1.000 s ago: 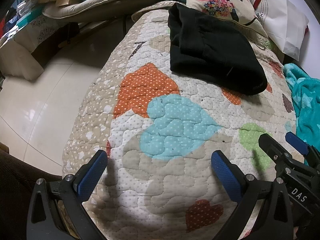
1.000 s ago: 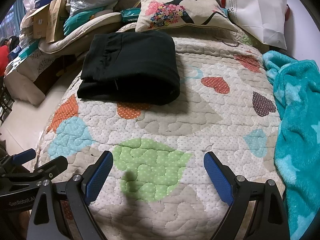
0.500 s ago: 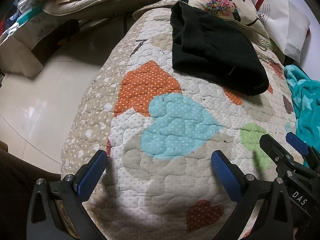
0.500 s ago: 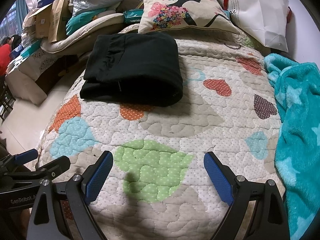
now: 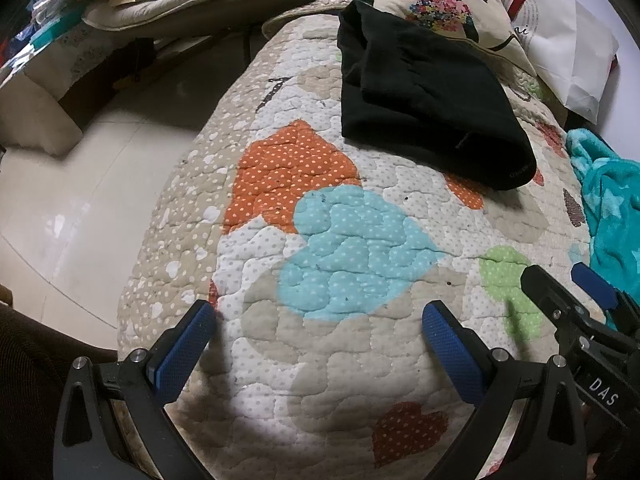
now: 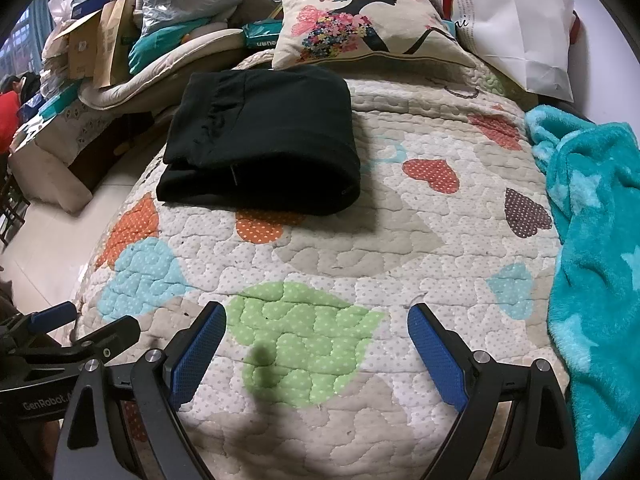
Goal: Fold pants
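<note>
The black pants (image 5: 424, 104) lie folded into a thick rectangle on the far part of the quilted bed cover (image 5: 320, 360); they also show in the right wrist view (image 6: 260, 140). My left gripper (image 5: 320, 320) is open and empty, over the near end of the bed, well short of the pants. My right gripper (image 6: 316, 320) is open and empty, beside the left one, over a green heart patch. Each gripper shows at the edge of the other's view.
A flowered cushion (image 6: 360, 16) and a white bag (image 6: 516, 28) lie behind the pants. A teal fleece blanket (image 6: 592, 260) lies along the right side. The bed's left edge drops to a tiled floor (image 5: 72, 208). Piled bedding and boxes (image 6: 120, 48) stand at far left.
Both grippers have drifted slightly back from the pants and stay open. The folded pants have not moved.
</note>
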Tool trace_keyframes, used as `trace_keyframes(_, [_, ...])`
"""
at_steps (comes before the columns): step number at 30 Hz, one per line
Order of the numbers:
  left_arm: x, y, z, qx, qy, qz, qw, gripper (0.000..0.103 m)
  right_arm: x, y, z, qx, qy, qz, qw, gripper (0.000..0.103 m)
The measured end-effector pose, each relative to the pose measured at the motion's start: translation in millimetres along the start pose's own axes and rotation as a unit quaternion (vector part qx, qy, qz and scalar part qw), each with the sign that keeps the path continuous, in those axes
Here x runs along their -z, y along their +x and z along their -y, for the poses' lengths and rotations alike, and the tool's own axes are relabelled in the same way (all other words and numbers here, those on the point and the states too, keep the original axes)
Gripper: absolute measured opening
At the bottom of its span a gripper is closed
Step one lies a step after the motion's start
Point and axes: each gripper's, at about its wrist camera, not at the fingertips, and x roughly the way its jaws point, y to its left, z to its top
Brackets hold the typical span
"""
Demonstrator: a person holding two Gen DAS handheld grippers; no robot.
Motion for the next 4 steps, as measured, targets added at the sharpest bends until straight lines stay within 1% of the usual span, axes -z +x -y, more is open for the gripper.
trace_keyframes(2, [-2.1,2.4,-2.6,0.008,-0.004,-0.006,0.9999,0.103,0.5,0.2,-1.7,-0.007,-0.002,-0.003,1.000,0.095])
trace_keyframes(4, [-3.3,1.8,-4.8,0.016,-0.009,-0.003,0.9998,0.103,0.2,0.9,-2.2,-0.018,0.001,-0.007,1.000,0.095])
